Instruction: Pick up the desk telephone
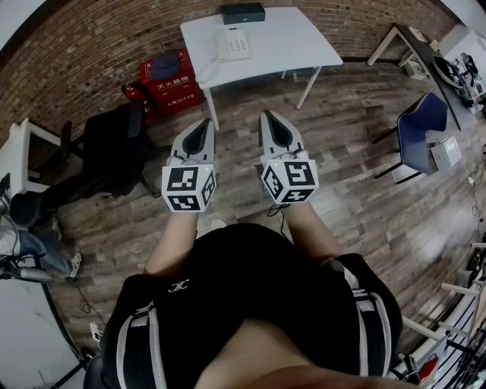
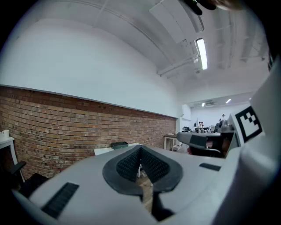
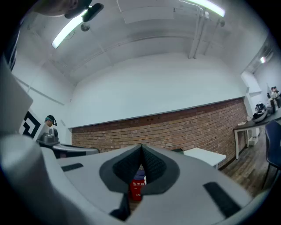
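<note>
Left claw: clenched, empty. Telephone: one, untouched on white counter, well ahead of both claws. Right claw: clenched, empty. Task judged not started; approach, opening, grasp and lift all remain. Count: two claws, one telephone, one counter.

Bright, even light from ceiling strip lights; fisheye distortion bends and darkens the edges.

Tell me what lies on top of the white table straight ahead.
A white desk telephone and a dark box sit on the table. The box's inside cannot be seen.
</note>
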`<state>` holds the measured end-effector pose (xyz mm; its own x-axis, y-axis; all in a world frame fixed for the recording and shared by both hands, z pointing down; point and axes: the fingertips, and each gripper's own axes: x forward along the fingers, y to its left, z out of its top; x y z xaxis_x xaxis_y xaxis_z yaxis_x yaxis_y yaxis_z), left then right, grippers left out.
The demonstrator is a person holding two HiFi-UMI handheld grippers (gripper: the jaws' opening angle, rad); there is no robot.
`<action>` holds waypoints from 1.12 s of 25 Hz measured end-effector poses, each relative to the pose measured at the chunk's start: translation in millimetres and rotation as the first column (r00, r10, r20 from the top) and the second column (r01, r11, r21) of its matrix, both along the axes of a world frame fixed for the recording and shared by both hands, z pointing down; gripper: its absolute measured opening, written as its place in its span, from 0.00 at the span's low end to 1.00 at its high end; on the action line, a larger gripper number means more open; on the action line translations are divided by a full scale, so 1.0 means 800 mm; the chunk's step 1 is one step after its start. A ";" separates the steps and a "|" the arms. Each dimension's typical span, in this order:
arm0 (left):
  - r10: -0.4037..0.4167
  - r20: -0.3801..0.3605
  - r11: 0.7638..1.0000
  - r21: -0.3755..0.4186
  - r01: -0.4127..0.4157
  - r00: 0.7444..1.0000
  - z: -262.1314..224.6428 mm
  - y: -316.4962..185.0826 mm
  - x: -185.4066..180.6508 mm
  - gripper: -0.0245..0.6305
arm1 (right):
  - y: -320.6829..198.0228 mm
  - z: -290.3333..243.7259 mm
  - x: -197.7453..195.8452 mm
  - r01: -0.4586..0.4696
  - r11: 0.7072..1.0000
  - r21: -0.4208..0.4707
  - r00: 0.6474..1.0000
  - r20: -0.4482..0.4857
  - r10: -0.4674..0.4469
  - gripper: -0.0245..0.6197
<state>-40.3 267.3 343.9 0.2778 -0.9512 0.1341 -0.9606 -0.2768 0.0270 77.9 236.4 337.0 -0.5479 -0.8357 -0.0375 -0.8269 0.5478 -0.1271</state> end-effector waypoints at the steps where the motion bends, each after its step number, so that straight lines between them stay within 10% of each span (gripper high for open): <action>1: -0.003 0.001 1.000 0.000 0.003 1.000 0.002 0.000 -0.002 0.04 | 0.000 0.001 -0.002 -0.001 1.000 0.001 1.000 0.003 0.001 0.04; 28: -0.040 -0.020 0.997 0.070 0.041 0.999 -0.005 -0.036 -0.116 0.04 | -0.026 -0.003 -0.093 -0.061 0.996 0.072 0.998 0.003 0.061 0.04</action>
<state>-132.8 238.2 340.0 0.2405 -0.9687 0.0610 -0.9706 -0.2393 0.0270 3.6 215.8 334.8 -0.4959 -0.8626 -0.0996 -0.8589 0.5042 -0.0897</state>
